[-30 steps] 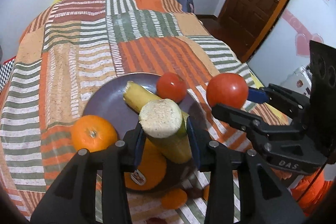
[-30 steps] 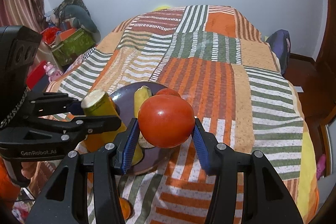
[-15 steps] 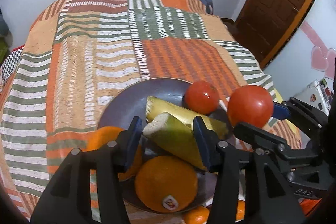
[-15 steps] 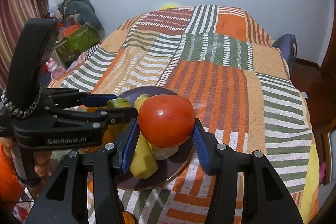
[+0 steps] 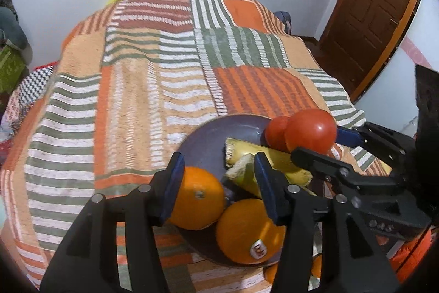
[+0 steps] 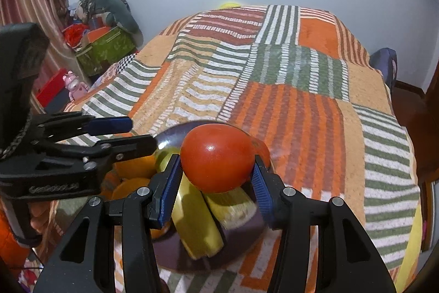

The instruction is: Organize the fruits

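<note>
left gripper [image 5: 218, 177] is sitting low centre of the left wrist view, its blue pads spread with nothing pinched between them; one orange [image 5: 196, 195] is lying just beside the left pad, partly behind it, a yellow-green cut piece [image 5: 244, 175] just beside the right pad. both are resting on the dark plate [image 5: 208, 133], lower centre of the frame, on the striped patchwork blanket [image 5: 137, 89]. a second orange with a sticker [image 5: 248, 232] is lying at the plate's near rim, a second yellow piece [image 5: 260, 153] behind the first, a small tomato [image 5: 275, 131] at the plate's right side. right gripper [image 6: 216, 175], low centre of the right wrist view, is pinching a large tomato [image 6: 216, 158] between its pads, hanging above the plate [image 6: 175, 136] and over the two yellow pieces [image 6: 197, 221]. in the left wrist view the same tomato [image 5: 310, 131] is showing at centre right, just beside the small one; contact cannot be told. more small orange fruit [image 5: 270, 272] is lying on the blanket below the plate. a brown door [image 5: 378, 4] is standing at upper right.
</note>
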The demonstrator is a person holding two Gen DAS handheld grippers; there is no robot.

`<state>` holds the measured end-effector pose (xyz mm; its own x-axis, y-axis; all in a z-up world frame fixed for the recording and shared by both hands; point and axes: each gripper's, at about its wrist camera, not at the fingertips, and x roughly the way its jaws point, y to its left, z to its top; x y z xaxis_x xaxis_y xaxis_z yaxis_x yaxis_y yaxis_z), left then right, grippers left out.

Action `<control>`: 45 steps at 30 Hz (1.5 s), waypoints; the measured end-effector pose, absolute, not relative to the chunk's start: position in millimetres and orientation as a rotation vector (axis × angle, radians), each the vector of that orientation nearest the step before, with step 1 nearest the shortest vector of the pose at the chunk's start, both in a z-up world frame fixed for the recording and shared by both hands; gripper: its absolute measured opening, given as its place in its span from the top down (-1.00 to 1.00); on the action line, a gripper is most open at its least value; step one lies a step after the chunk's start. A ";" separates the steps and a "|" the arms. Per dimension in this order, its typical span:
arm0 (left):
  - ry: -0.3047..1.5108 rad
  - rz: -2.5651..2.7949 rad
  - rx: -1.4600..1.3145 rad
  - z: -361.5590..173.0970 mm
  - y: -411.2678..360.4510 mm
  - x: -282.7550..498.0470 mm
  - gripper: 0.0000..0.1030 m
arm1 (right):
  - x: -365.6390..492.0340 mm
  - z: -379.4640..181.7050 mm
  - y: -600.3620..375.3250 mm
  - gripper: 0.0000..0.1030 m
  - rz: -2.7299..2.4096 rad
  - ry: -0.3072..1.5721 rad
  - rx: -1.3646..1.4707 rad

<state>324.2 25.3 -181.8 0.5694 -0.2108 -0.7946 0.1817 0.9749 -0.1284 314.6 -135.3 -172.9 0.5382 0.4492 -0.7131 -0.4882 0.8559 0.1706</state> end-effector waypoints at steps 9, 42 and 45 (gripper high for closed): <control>0.893 -0.179 -0.027 -174.3 42.6 319.0 -0.20 | 319.4 -192.2 -116.6 0.08 0.586 0.882 -0.081; 0.872 -0.187 -0.018 -152.1 27.6 258.8 -0.31 | 240.0 -160.5 -165.7 -0.02 0.518 0.828 -0.082; 0.873 -0.174 -0.017 -151.5 31.1 238.6 -0.35 | 229.2 -160.8 -168.9 -0.02 0.516 0.835 -0.081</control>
<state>238.6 31.1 -151.5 0.6290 -0.1586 -0.7611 0.1447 0.9857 -0.0858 229.2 -168.9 -160.8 0.5555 0.4058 -0.7258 -0.4679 0.8741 0.1306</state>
